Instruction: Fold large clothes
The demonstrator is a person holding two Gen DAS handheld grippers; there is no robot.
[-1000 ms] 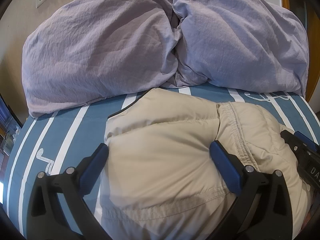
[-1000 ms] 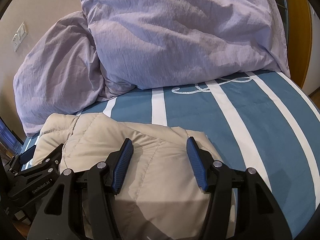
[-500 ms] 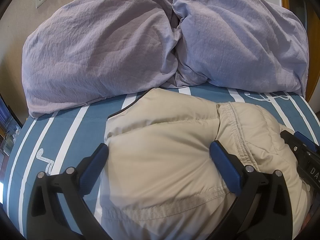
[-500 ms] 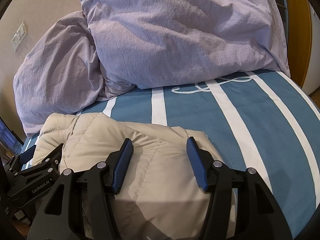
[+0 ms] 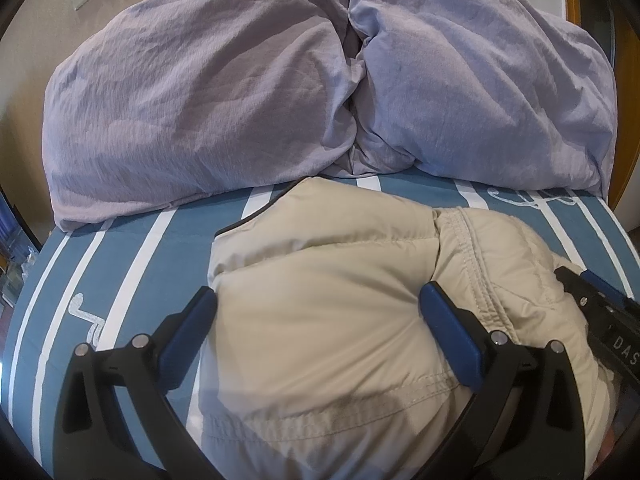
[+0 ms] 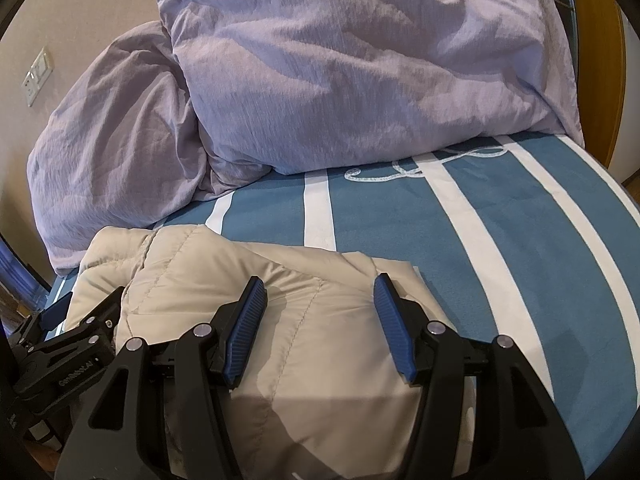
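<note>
Beige quilted puffer jacket [image 5: 332, 320], one only, lies bunched and folded on the blue bed sheet with white stripes [image 6: 500, 216], near its front edge; one crumpled lilac duvet [image 5: 240, 92] is heaped behind it against the beige wall [image 6: 80, 8]; two black grippers with blue pads sit over the jacket; the left gripper [image 5: 320, 316] has its fingers wide apart, fabric bulging between them; the right gripper [image 6: 318, 320] has its fingers apart above the cloth, clamping nothing.
</note>
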